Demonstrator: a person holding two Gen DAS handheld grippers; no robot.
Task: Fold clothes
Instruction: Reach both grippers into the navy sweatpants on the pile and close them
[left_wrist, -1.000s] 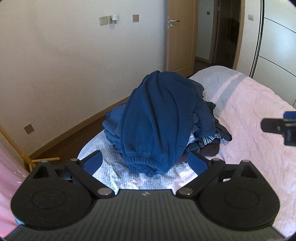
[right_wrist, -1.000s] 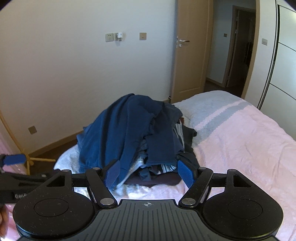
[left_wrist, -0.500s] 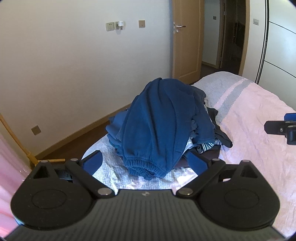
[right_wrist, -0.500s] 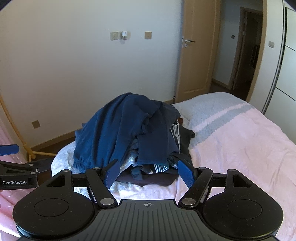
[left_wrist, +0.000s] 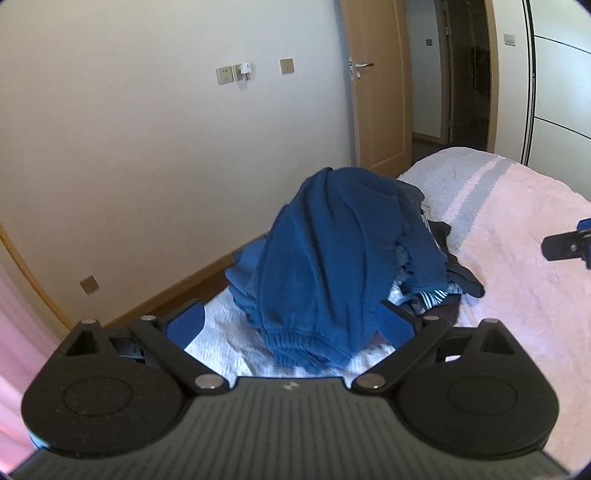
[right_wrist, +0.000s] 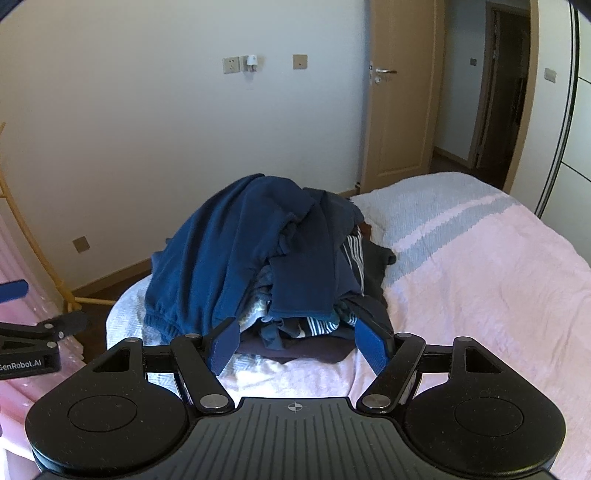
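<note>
Pile of clothes (left_wrist: 343, 258) heaped on bed (left_wrist: 517, 295) near its wall-side edge, dark blue sweatpants (left_wrist: 314, 280) draped over top, striped garment (right_wrist: 351, 254) poking out underneath. Left tool (left_wrist: 291, 325) spread wide, nothing gripped, short of pile. Right tool (right_wrist: 299, 345) likewise apart and empty, aimed at pile's near side.

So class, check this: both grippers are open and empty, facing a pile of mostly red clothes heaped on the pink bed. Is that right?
Not quite. The pile of clothes is mostly dark blue, not red, as the right wrist view shows. The rest holds: the left gripper and right gripper are open and empty, facing the pile on the pink bed.
</note>
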